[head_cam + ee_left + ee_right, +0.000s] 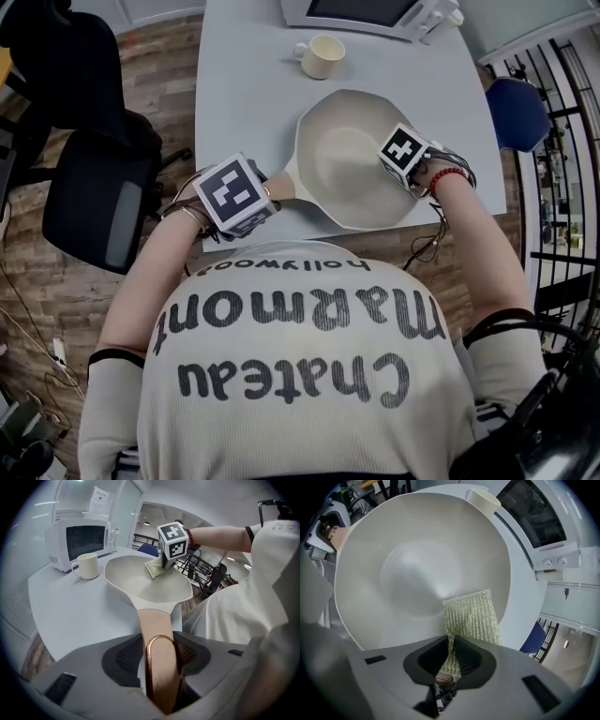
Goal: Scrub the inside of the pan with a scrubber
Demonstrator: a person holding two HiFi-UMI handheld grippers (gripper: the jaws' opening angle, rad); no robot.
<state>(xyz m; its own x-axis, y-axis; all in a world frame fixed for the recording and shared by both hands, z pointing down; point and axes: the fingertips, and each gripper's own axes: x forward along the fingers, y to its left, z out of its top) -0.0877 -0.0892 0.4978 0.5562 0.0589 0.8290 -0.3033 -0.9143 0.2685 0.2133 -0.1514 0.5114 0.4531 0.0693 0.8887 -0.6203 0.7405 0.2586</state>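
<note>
- Now the pan (349, 159) is being kept flat on the table (244, 94), with its handle (154, 625) pointing back toward the person.
- The handle is being pinched by the left gripper (158, 665), whose jaws are being pressed against its two sides.
- A scrubber (472, 616), a pale green mesh pad, is being clamped by its lower edge in the right gripper (451, 657), with the jaws being squeezed together on it.
- The pad is being held inside the pan, over the sloping wall just below the rim on the person's right; whether it is being touched to the wall cannot be told.
- A cup (322, 54) is being left standing beyond the pan, apart from it, near a microwave (82, 538) at the table's far edge.
</note>
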